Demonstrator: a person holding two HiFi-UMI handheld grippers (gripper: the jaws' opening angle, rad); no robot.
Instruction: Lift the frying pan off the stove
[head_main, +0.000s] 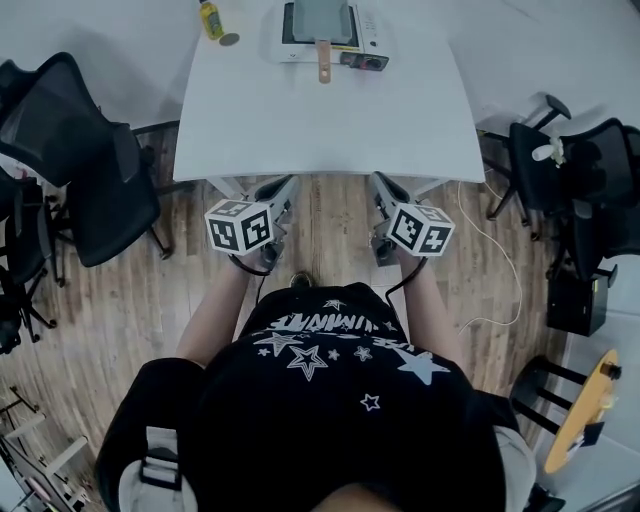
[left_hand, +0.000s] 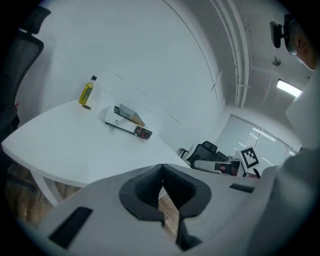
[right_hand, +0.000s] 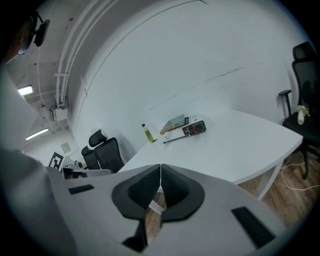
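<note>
Holding the left gripper (left_hand: 161, 186) and the right gripper (right_hand: 160, 182) low, just short of the near edge of the white table (head_main: 320, 120), each with jaws pressed together and gripping nothing. Well apart from both, at the table's far edge: the frying pan (head_main: 320, 18) resting on the stove (head_main: 287, 50), wooden handle pointing back toward the person. Left of the stove, a yellow bottle (head_main: 210, 18).

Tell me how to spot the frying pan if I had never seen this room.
Look at the white table in front of the person; at its far edge sits a white stove. The frying pan lies on top of it: grey and squarish, with a wooden handle pointing back toward the person. Its neighbour to the left is just a small yellow bottle.
</note>
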